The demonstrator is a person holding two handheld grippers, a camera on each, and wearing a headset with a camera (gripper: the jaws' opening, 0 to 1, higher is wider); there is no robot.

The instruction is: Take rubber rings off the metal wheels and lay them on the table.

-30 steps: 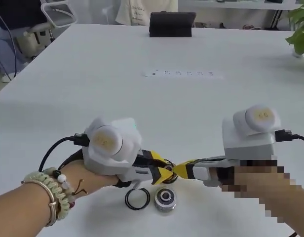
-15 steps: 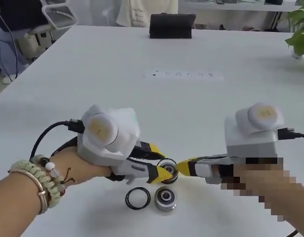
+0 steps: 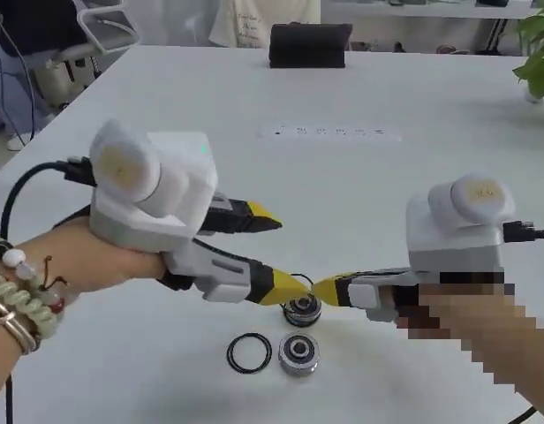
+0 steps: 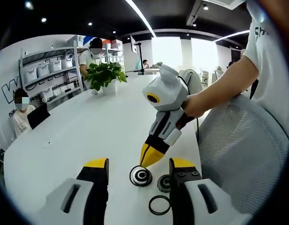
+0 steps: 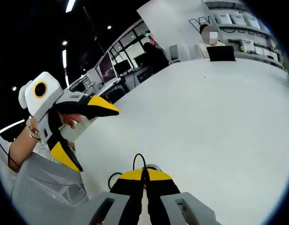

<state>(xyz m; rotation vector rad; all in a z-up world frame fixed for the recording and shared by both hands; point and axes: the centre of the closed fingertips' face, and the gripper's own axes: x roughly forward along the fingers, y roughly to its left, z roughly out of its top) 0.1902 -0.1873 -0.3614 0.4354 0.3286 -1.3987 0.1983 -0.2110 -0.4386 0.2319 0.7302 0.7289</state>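
Right gripper jaws seem pinched on the rubber ring; left gripper jaws are apart. Hold the wheel; pull toward three o'clock.

Open-plan office: long white table, mesh chair, shelves of bins, potted plant.

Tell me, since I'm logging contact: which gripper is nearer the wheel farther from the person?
Right. The right gripper is at the wheel, shut on its rubber ring; the left gripper hangs open, raised off it.
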